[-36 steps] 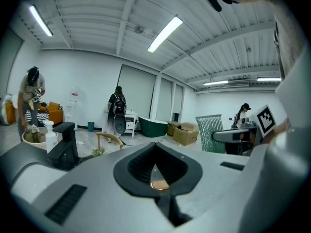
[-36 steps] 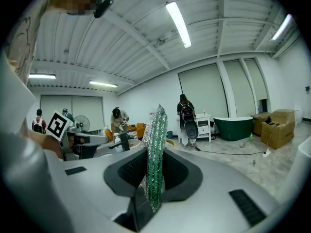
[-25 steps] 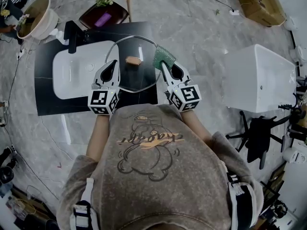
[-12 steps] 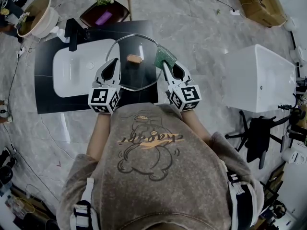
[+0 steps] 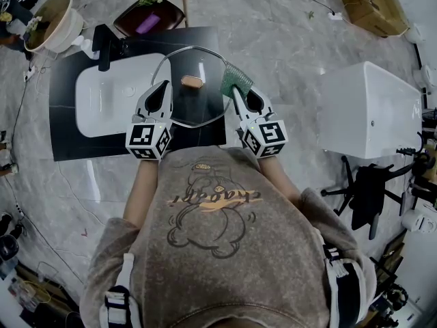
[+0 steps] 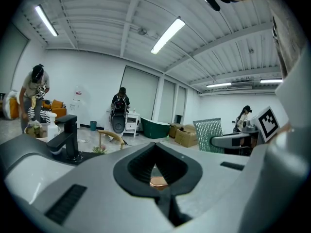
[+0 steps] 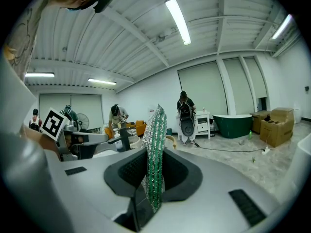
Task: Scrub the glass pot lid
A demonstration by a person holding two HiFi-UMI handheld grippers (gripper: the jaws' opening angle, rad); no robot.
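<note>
Middle left of the frame, your left hand-held gripper (image 5: 162, 87) is pressed together on the rim of the glass lid (image 5: 198, 108), above the dark surface (image 5: 136, 149). At its right rim, your right hand-held gripper (image 5: 236, 94) pinches the green sponge (image 5: 234, 79). With no suds showing, scrubbing looks barely begun.

The jaws are viewed steeply from overhead; each gripper camera is set close behind its jaws, aimed along them. The green scrubber (image 5: 235, 80) is shared by all.
</note>
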